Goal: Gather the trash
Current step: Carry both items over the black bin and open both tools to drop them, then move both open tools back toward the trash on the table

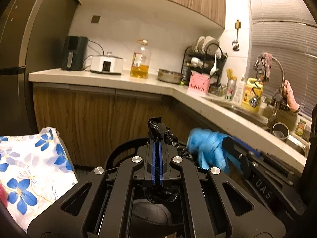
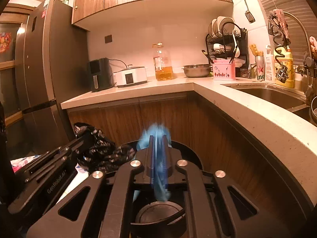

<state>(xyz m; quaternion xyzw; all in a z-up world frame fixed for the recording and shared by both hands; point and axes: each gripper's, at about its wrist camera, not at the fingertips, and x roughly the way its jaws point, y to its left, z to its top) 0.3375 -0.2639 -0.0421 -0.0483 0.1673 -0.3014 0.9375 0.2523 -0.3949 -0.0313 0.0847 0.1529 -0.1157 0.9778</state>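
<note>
The left hand-held gripper [image 1: 157, 138] is pressed together on a black bag [image 1: 156, 128], pinching its crumpled, glossy edge, probably to hold the bag's mouth up over the round black bin [image 2: 188, 148] below. Just to its right, the right hand-held gripper [image 2: 158, 138] has a blue bag [image 2: 156, 132] between its fingers. Its jaws stand slightly apart, so whether the pads still press the thin, bunched, motion-blurred plastic I cannot tell. Both bags hang near the bin, below the worktop [image 2: 198, 84], likely so the blue one can go in.
</note>
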